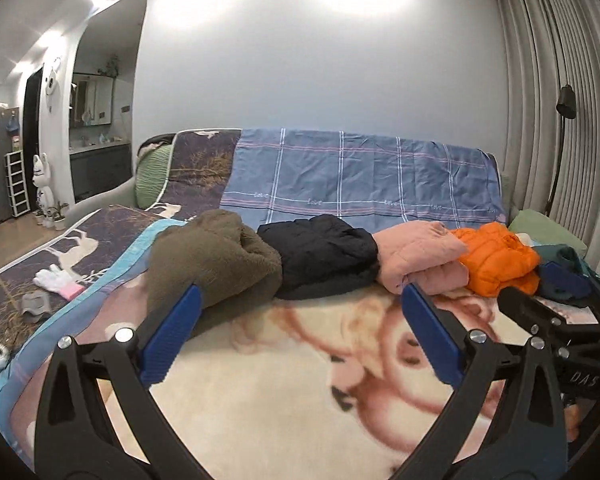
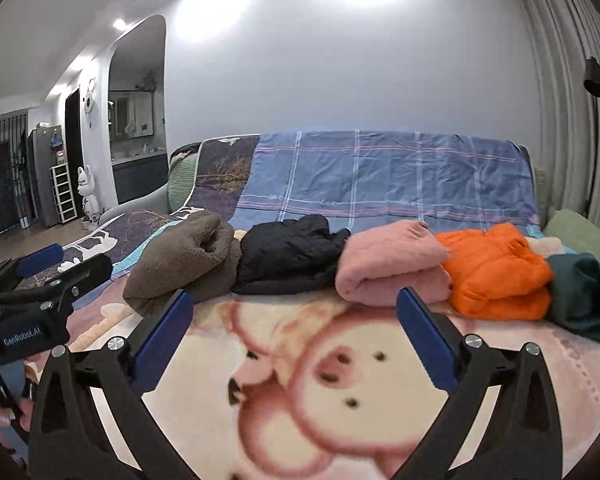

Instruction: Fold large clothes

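Cartoon blanket (image 1: 300, 380) covers sofa (image 1: 112, 196), apparently; curtains (image 1: 548, 100) right.

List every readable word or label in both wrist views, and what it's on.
"love", repeated along the blue checked sheet on the sofa back.
"DAS" on the black body of the right gripper.
"GenRobot.AI" on the black body of the left gripper.
Nothing else readable.
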A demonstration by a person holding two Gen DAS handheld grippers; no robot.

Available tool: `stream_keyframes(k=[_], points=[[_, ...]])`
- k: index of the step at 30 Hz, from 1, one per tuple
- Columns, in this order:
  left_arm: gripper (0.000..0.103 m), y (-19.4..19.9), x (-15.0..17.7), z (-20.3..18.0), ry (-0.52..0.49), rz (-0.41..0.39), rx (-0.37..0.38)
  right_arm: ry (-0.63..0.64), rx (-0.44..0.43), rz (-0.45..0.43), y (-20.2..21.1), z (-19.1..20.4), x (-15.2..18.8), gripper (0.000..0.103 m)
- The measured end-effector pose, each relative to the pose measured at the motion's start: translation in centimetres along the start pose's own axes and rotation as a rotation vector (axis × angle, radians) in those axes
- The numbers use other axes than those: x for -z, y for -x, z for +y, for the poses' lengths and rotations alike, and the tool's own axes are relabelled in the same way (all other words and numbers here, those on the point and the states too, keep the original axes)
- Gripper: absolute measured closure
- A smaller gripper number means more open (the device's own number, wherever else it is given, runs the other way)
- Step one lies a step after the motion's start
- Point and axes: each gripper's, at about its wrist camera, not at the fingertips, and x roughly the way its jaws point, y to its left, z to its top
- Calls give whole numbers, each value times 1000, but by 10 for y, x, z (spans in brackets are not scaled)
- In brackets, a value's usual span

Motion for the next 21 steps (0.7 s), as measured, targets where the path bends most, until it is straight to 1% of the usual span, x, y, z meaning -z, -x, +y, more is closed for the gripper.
stream_keyframes(k=[6, 9, 11, 15, 21], points=[[2, 43, 13, -8, 24, -26, -41, -4, 31, -11, 32, -2, 18, 2], [2, 56, 19, -18, 2, -22, -65, -11, 37, -20, 46, -6, 27, 2], [2, 64, 24, -27, -30, -22, -90, -16, 45, -25, 54, -9, 34, 1], [2, 75, 36, -41, -67, -35, -95, -42, 47, -11, 60, -18, 48, 1], [2, 75, 51, -56, -85, 3, -87, -52, 48, 34, 58, -27, 63, 1]])
